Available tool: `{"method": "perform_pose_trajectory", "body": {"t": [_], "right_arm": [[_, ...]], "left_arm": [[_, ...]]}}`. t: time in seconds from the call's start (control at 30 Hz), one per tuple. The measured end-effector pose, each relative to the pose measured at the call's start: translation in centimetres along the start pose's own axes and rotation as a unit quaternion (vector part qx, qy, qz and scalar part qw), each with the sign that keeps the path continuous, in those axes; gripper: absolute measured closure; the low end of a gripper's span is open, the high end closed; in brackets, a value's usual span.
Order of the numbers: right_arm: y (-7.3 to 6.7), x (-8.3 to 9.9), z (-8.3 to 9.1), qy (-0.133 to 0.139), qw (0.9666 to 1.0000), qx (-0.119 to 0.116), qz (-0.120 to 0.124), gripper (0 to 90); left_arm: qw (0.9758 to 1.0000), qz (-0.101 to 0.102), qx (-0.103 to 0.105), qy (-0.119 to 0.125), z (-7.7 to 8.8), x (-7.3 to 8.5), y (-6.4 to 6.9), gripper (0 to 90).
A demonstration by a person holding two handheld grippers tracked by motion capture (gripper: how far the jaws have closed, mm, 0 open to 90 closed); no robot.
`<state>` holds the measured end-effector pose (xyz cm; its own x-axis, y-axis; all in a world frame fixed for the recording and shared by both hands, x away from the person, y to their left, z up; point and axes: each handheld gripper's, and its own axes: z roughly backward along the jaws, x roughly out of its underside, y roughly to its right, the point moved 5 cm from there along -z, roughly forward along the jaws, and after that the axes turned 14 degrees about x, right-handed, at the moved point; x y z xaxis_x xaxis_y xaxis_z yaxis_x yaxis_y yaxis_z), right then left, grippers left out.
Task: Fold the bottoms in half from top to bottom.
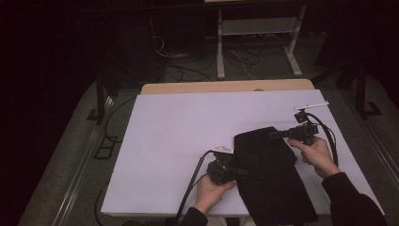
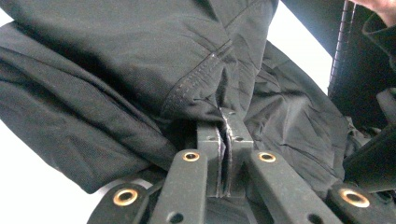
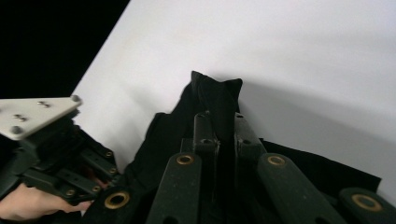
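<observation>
Where pinched, the black garment (image 1: pixel 270 174) lies rumpled.

The garment (image 1: pixel 270 174) lies on the near right part of the counter (image 1: pixel 179 127), reaching over its near edge. The left gripper (image 1: pixel 241 173) meets its left edge; the right gripper (image 1: pixel 273 134) meets its far right corner.

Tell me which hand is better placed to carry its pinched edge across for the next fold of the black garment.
Probably the right. The right tool pinches the far corner of the black garment, beside open white table. The left tool clamps the garment's near side edge, better suited to anchoring.
</observation>
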<state>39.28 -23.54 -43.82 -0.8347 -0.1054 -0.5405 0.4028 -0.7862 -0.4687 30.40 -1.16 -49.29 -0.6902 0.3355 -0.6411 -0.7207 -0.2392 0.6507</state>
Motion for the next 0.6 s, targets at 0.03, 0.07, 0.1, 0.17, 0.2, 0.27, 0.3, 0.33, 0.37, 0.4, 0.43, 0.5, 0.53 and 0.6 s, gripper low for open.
{"method": "perform_pose_trajectory", "body": {"t": [0.03,0.07,0.1,0.17,0.2,0.27,0.3,0.33,0.37,0.4,0.43,0.5,0.53,0.6], "right_arm": [[-0.2,0.0,0.2,0.002,1.0000,-0.001,-0.001,81.9],[-0.3,0.0,0.3,0.006,1.0000,-0.002,0.000,81.9],[-0.5,0.0,0.6,0.009,1.0000,-0.003,0.000,82.0],[-0.9,0.1,0.9,0.015,0.9999,-0.003,0.007,81.9],[-1.2,0.1,1.1,0.017,0.9998,0.000,0.012,81.9],[-1.8,0.3,1.4,0.022,0.9996,-0.002,0.019,81.9],[-2.0,0.4,1.6,0.024,0.9995,-0.003,0.022,81.9],[-2.3,0.5,1.7,0.027,0.9993,-0.005,0.027,81.9],[-2.5,0.6,1.9,0.029,0.9991,-0.006,0.030,81.9],[-2.7,0.6,2.1,0.030,0.9990,-0.009,0.031,81.9],[-2.8,0.7,2.3,0.033,0.9988,-0.011,0.034,81.9],[-3.1,1.0,2.7,0.039,0.9985,-0.019,0.033,81.9],[-3.3,1.2,3.0,0.041,0.9983,-0.026,0.032,81.9],[-3.5,1.6,3.3,0.045,0.9979,-0.034,0.033,81.9]], "left_arm": [[1.0000,-0.001,-0.001,0.000,0.0,0.0,0.0,85.9],[1.0000,-0.001,-0.003,0.000,0.0,0.0,0.0,85.8],[1.0000,0.000,-0.003,0.001,0.0,0.0,0.0,85.8],[1.0000,-0.001,-0.005,-0.001,-0.1,0.0,0.0,85.8],[1.0000,-0.003,-0.006,-0.001,-0.1,0.1,0.0,85.7],[1.0000,-0.005,-0.007,-0.003,-0.1,0.1,0.0,85.4],[0.9999,-0.005,-0.008,-0.003,-0.2,0.1,0.0,85.2],[1.0000,-0.005,-0.007,-0.003,-0.2,0.1,0.0,85.2],[1.0000,-0.005,-0.007,-0.003,-0.2,0.1,0.1,84.9],[1.0000,-0.005,-0.006,-0.004,-0.2,0.1,0.1,84.2],[1.0000,-0.005,-0.005,-0.004,-0.3,0.2,0.1,83.3],[1.0000,-0.006,-0.007,-0.004,-0.3,0.2,0.1,82.9],[1.0000,-0.004,-0.005,-0.003,-0.4,0.2,0.1,82.7],[1.0000,-0.003,-0.004,-0.004,-0.4,0.2,0.1,81.8]]}}
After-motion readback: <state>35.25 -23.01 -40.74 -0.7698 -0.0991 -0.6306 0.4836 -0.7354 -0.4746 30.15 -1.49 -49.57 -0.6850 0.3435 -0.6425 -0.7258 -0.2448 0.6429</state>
